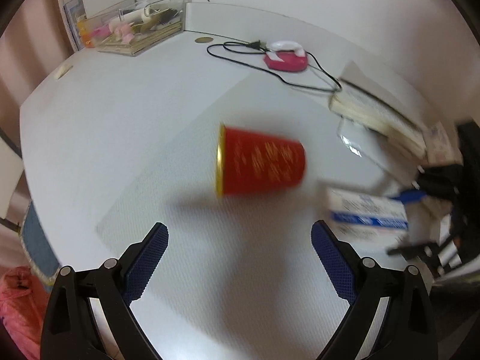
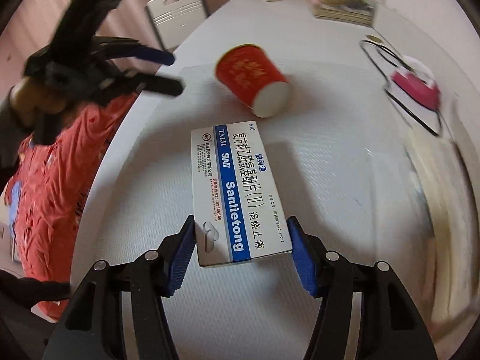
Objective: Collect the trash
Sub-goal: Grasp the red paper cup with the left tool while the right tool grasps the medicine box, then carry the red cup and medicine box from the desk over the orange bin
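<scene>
- Two trash items are seen on the white worktop (image 1: 105,126): a red cup (image 1: 261,162) lying on its side and a pill box (image 2: 237,192).
- Right gripper (image 2: 241,237): jaws are closed onto the box's near end, both blue pads touching its long sides; the box looks pinched, whether lifted cannot be told.
- Left gripper (image 1: 240,243): jaws are spread wide with nothing between; the cup lies ahead of them, apart, mouth to picture-left.
- Step judged: box grasp is in hand, cup not yet taken.
- Next move calls for the box to be carried to the red bag (image 2: 57,186) beside the worktop edge, and for the left jaws to be brought down around the cup's wall.
- Left view only: the cup's gold rim, a clear organiser (image 1: 135,27) at the far corner, books (image 1: 378,120) at right; the box is blurred at the edge.
- Right view only: the box's print, the cup's white base, the left gripper from outside, the bag at full extent.
- Cable (image 1: 270,72) and pink gadget (image 1: 286,60) are seen in both.
</scene>
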Tool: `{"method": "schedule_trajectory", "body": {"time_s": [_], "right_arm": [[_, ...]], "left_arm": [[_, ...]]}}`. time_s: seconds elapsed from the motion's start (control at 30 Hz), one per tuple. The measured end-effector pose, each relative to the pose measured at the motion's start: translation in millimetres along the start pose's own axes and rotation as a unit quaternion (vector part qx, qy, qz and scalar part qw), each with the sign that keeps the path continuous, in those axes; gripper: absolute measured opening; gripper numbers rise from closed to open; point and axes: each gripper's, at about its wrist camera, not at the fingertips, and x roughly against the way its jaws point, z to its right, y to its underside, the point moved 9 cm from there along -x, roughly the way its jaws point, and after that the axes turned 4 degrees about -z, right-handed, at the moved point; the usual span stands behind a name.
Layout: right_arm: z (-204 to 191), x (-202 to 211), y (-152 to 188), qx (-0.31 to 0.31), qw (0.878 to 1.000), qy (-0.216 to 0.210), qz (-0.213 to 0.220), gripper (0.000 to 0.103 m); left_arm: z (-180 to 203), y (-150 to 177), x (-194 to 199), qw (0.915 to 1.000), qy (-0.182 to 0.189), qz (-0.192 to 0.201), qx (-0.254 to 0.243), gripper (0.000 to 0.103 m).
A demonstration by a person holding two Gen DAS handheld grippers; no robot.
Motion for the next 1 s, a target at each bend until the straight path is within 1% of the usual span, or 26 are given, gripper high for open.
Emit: {"method": "schedule_trajectory", "body": {"time_s": [0.07, 0.17, 0.23, 0.27, 0.33, 0.37, 0.4, 0.43, 0.5, 0.57, 0.6, 0.67, 0.77, 0.83, 0.9, 0.97, 1.0], "right_arm": [[4.4, 3.4, -0.3, -0.011, 1.0, 0.003, 0.004, 0.06], [10.2, 7.5, -1.4, -0.022, 1.0, 0.001, 0.011, 0.06], [11.5, 10.0, -3.0, -0.024, 1.0, 0.001, 0.017, 0.06], [11.2, 11.1, -3.1, -0.024, 1.0, 0.001, 0.018, 0.06], [14.6, 14.7, -2.6, -0.025, 0.999, 0.003, 0.023, 0.06], [15.3, 15.6, -3.1, -0.026, 0.999, 0.004, 0.025, 0.06], [15.6, 17.1, -2.6, -0.029, 0.999, 0.004, 0.027, 0.06], [16.3, 17.9, -1.5, -0.033, 0.999, 0.003, 0.028, 0.06], [15.5, 20.2, 0.2, -0.036, 0.999, 0.003, 0.03, 0.06], [15.5, 23.2, 0.3, -0.036, 0.999, 0.005, 0.034, 0.06], [13.6, 25.2, 2.6, -0.037, 0.999, 0.006, 0.036, 0.06], [13.1, 29.3, 4.3, -0.04, 0.998, 0.009, 0.04, 0.06], [13.6, 35.0, 6.9, -0.051, 0.998, 0.002, 0.046, 0.06], [13.9, 36.9, 8.0, -0.051, 0.998, 0.0, 0.047, 0.06], [14.4, 38.3, 7.9, -0.049, 0.998, 0.002, 0.048, 0.06], [14.3, 41.2, 7.2, -0.045, 0.998, 0.001, 0.05, 0.06], [14.1, 42.7, 6.6, -0.042, 0.998, 0.003, 0.051, 0.06]], "left_arm": [[-1.9, -13.6, -9.9, 0.9999, 0.009, 0.008, -0.011, 0.095], [-7.2, -23.4, -28.0, 0.9998, 0.0, -0.005, -0.017, 0.095], [-5.2, -26.0, -32.8, 0.9997, 0.011, -0.006, -0.02, 0.095], [-2.2, -27.2, -35.3, 0.9996, 0.014, -0.005, -0.024, 0.093], [4.2, -29.5, -34.0, 0.999, 0.031, 0.004, -0.031, 0.076], [7.9, -28.9, -35.2, 0.9987, 0.039, -0.002, -0.032, 0.062], [9.0, -28.3, -37.3, 0.9988, 0.038, -0.008, -0.031, 0.052], [11.4, -26.4, -39.3, 0.9987, 0.039, -0.016, -0.03, 0.048], [21.7, -23.7, -36.3, 0.9977, 0.055, -0.016, -0.037, 0.028], [28.2, -24.5, -31.5, 0.9971, 0.061, -0.008, -0.046, 0.027], [32.0, -25.6, -29.5, 0.9966, 0.068, -0.006, -0.047, 0.021], [37.2, -28.8, -26.7, 0.996, 0.078, 0.001, -0.045, 0.014], [45.7, -32.5, -27.6, 0.9955, 0.084, 0.006, -0.043, 0.012], [48.5, -34.9, -27.7, 0.9957, 0.087, 0.012, -0.03, 0.011], [52.5, -36.0, -26.1, 0.9961, 0.082, 0.017, -0.027, 0.005], [54.7, -36.5, -22.2, 0.9969, 0.071, 0.025, -0.024, 0.005], [56.5, -35.2, -18.9, 0.9965, 0.077, 0.026, -0.021, 0.005]]}}
